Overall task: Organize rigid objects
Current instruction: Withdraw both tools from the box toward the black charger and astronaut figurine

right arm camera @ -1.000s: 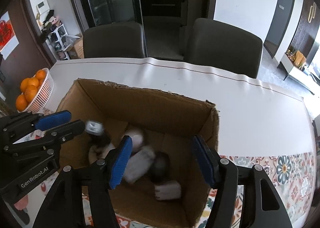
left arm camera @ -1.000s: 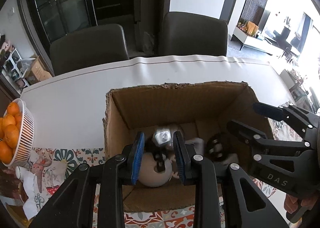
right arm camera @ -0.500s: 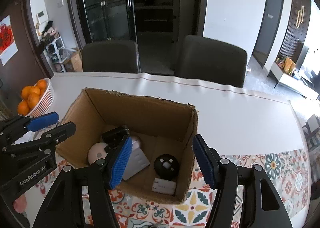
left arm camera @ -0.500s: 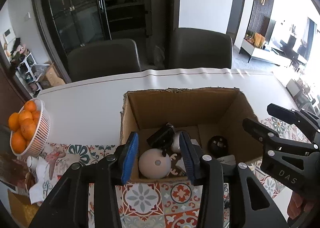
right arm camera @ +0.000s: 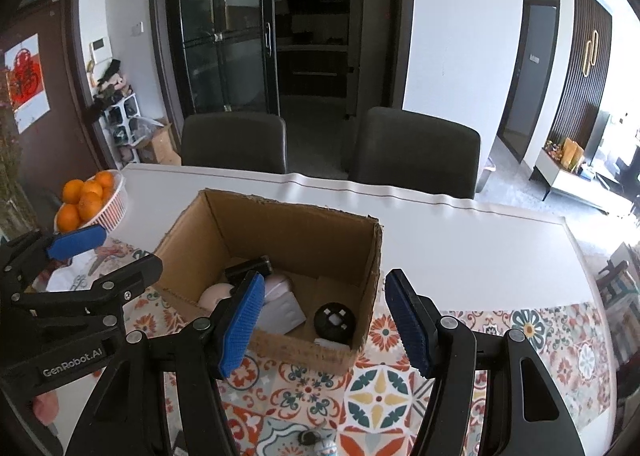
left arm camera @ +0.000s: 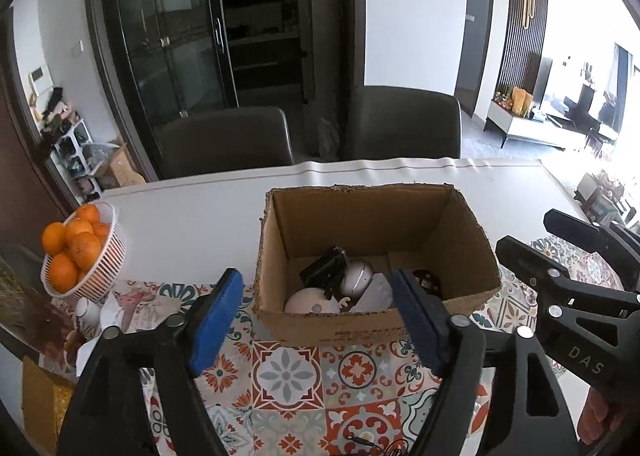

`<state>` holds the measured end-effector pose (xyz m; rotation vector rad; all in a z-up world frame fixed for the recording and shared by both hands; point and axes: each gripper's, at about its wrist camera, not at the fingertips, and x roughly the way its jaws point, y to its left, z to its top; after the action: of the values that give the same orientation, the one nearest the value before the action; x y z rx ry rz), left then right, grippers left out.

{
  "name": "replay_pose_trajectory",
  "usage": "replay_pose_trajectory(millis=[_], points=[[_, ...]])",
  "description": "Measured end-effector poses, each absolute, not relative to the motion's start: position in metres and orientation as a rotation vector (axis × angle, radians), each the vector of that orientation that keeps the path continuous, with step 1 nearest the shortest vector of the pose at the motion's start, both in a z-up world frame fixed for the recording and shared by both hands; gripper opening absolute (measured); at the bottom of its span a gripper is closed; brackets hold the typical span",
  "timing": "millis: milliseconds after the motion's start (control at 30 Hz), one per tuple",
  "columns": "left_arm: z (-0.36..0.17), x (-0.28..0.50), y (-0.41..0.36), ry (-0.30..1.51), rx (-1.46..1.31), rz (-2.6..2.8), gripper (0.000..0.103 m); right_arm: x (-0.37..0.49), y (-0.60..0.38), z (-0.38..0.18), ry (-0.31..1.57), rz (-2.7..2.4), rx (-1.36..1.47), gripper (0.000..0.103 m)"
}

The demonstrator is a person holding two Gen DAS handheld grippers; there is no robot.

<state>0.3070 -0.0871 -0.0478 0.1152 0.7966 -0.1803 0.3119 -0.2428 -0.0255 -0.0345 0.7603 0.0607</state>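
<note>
An open cardboard box point(left arm camera: 376, 332) point(right arm camera: 304, 352) stands on the patterned mat. Inside lie a black device point(left arm camera: 326, 268) point(right arm camera: 250, 268), a cream round thing point(left arm camera: 308, 302), a white dome point(left arm camera: 356, 274), a white block point(right arm camera: 280, 312) and a black ball point(right arm camera: 334, 320). My left gripper point(left arm camera: 316, 276) point(right arm camera: 132, 248) hovers in front of and above the box. Its jaws are opening and nothing is between them. My right gripper point(right arm camera: 326, 278) point(left arm camera: 524, 230) hangs beside it, also short of the box, open and empty.
A white basket of oranges point(left arm camera: 80, 252) point(right arm camera: 90, 200) sits at the table's left edge. Next to it is a white cloth point(left arm camera: 90, 312). Two dark chairs point(left arm camera: 224, 140) point(left arm camera: 402, 124) stand behind the white table point(right arm camera: 460, 252). Small items point(right arm camera: 316, 440) lie on the mat near me.
Both grippers have drawn back and up out of the box. The left jaws went from nearly shut to wide, and the black device they carried now lies in the box.
</note>
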Motion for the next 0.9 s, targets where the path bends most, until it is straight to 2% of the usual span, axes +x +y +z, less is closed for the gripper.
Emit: replay_pose_trajectory(millis=[400, 900], points=[[-0.048, 0.270, -0.092, 0.763, 0.132, -0.163, 0.090, 0.276, -0.252, -0.030, 0.735, 0.054, 0.005, 0.064], [-0.077, 0.243, -0.096, 0.808, 0.115, -0.153, 0.090, 0.248, -0.258, -0.057, 0.774, 0.053, -0.001, 0.064]])
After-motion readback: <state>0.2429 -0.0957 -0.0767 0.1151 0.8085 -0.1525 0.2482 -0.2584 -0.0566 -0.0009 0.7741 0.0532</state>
